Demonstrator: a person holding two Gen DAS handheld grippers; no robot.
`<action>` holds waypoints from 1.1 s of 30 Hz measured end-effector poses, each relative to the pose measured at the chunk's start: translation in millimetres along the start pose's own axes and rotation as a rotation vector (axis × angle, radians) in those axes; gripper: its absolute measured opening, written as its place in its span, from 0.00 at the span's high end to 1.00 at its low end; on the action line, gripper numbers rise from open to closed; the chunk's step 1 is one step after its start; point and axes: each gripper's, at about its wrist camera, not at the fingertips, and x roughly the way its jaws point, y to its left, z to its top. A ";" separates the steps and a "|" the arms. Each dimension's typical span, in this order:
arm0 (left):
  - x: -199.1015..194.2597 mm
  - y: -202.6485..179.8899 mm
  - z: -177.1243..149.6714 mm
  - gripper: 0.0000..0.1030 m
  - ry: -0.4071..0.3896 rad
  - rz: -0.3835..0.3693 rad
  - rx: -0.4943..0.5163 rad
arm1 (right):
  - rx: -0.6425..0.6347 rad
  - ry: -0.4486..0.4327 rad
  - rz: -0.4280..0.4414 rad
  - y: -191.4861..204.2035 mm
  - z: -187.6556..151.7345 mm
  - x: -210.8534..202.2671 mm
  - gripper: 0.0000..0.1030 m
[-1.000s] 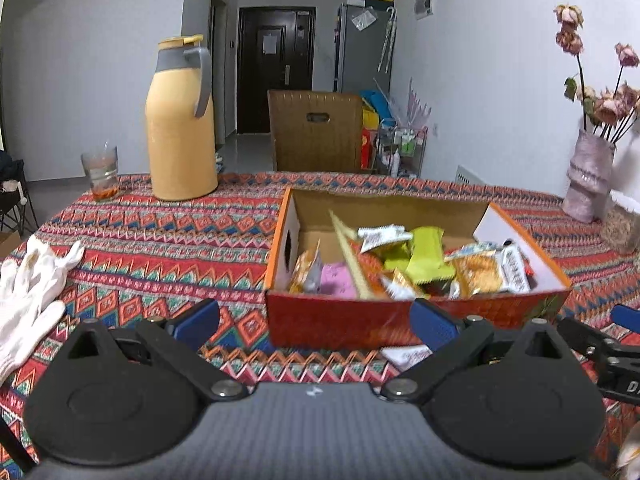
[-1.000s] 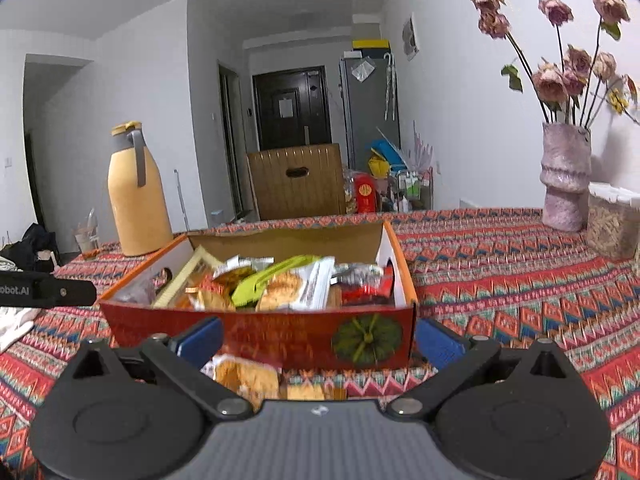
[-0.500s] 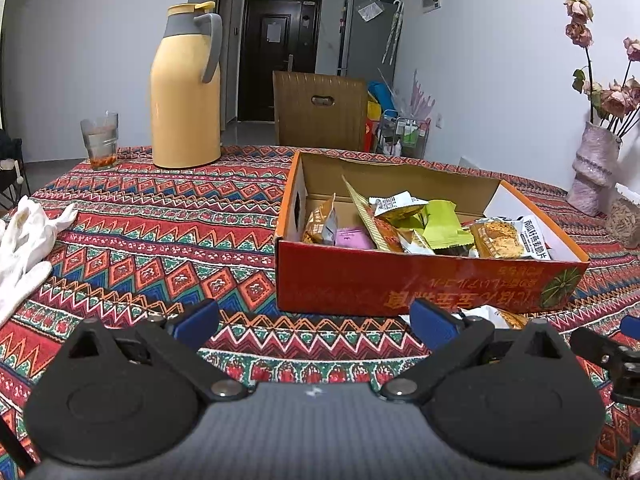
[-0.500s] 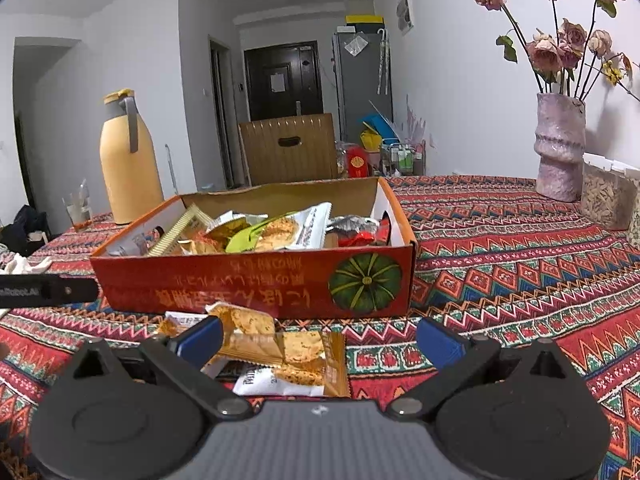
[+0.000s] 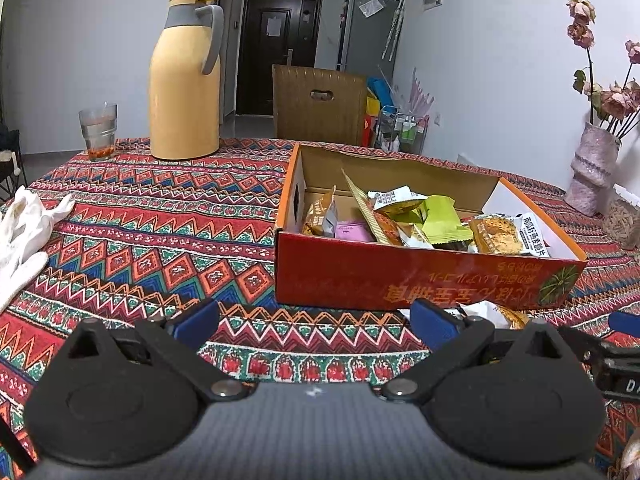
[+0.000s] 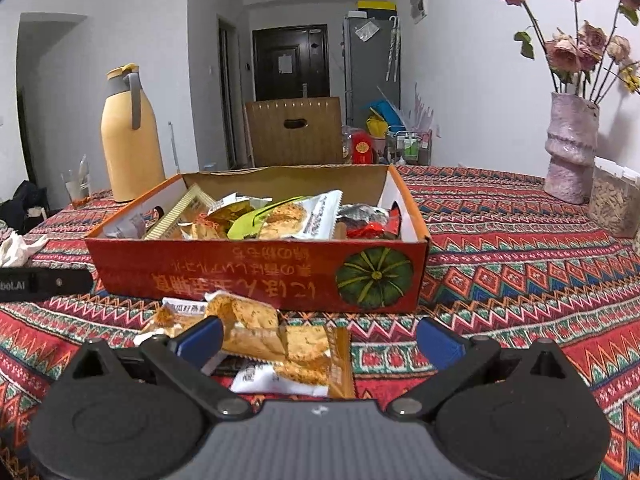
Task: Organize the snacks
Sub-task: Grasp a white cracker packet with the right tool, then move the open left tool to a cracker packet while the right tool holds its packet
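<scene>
A red cardboard box [image 5: 420, 278] [image 6: 256, 276] with a pumpkin print sits on the patterned tablecloth, filled with several snack packets [image 5: 432, 222] [image 6: 280, 218]. Loose orange cracker packets [image 6: 276, 340] lie on the cloth in front of the box; in the left wrist view only an edge of a packet [image 5: 494, 314] shows by the right finger. My right gripper [image 6: 318, 334] hovers open over those loose packets, its fingers astride them. My left gripper [image 5: 316, 320] is open above bare cloth, left of the box's front.
A yellow thermos jug [image 5: 184, 84] and a glass [image 5: 98, 126] stand at the back left. White gloves [image 5: 24, 232] lie at the left edge. A pink vase of dried flowers [image 6: 570, 148] and a clear container [image 6: 614, 200] stand at the right. A wooden chair [image 5: 318, 106] is behind the table.
Both grippers have pulled back from the box toward the near table edge and risen. The loose packets in front of the box have come into fuller view under the right gripper.
</scene>
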 end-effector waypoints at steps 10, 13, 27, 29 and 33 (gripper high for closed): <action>3.1 5.7 0.8 0.00 0.015 0.018 -0.031 | 0.010 0.065 0.082 21.3 23.0 32.2 0.16; 5.0 7.7 1.1 0.00 0.025 0.017 -0.041 | 0.025 0.110 0.106 24.1 23.0 44.5 0.25; 6.6 9.3 1.2 0.00 0.034 0.013 -0.056 | 0.097 0.082 0.162 12.1 14.7 33.4 0.54; 7.1 9.5 1.3 0.00 0.035 0.013 -0.056 | 0.102 0.052 0.148 7.3 12.6 24.1 0.54; 7.6 9.6 1.0 0.00 0.040 0.013 -0.057 | 0.092 -0.007 0.102 -3.3 8.8 6.3 0.54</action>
